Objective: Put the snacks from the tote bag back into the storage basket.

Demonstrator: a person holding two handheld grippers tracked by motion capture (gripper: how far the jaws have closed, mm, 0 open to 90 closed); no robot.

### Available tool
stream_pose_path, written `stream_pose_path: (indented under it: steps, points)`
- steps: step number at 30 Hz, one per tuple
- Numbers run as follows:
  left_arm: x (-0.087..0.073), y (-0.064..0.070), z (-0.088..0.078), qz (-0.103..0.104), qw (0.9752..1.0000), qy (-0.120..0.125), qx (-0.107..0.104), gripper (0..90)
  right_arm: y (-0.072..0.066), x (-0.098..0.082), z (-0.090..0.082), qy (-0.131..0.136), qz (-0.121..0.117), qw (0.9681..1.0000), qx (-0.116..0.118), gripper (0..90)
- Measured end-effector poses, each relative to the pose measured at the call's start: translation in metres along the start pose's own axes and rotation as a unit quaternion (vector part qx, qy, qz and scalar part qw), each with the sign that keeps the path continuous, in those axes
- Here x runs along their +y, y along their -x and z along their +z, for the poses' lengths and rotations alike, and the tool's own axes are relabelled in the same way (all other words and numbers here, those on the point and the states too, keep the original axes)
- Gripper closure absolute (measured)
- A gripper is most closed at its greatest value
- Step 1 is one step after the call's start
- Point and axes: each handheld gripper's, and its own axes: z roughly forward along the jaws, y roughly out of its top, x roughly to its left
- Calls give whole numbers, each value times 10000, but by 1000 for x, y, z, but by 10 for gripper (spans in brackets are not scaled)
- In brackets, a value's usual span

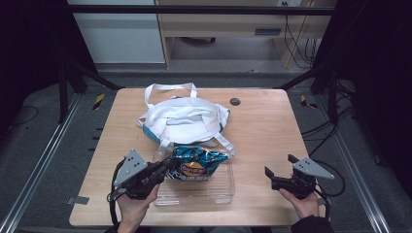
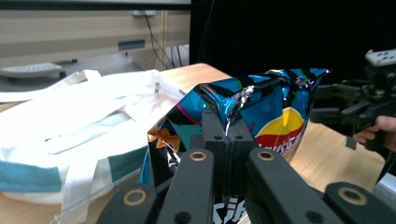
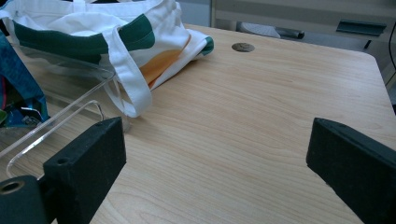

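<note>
One chip bag (image 1: 197,165), one clear tray (image 1: 221,191), one white tote bag (image 1: 184,119), two grippers

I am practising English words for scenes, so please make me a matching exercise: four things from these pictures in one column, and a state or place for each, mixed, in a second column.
Things:
1. chip bag
2. tote bag
3. left gripper
4. right gripper

States or places:
A. jaws wide apart, nothing between them
B. white cloth, lying behind the clear tray
C. shut on a shiny blue packet
D. over the clear tray, pinched at one edge

Pairs: 1-D, 2-B, 3-C, 4-A
</note>
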Motion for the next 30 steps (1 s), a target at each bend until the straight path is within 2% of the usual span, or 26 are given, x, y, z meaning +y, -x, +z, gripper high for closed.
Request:
stream_pose_path:
  steps: [9, 20, 30]
  points:
    - [-15, -4, 5, -47, 9998, -178, 86, 897, 0, 0, 0, -17, 3, 10000, 1, 52]
    - [-22, -13, 5, -205, 9991, -261, 246, 895, 0, -1, 1, -38, -21, 10000, -5, 52]
    - [-22, -18, 6, -221, 9987, -280, 365, 890, 0, -1, 2, -38, -28, 10000, -1, 52]
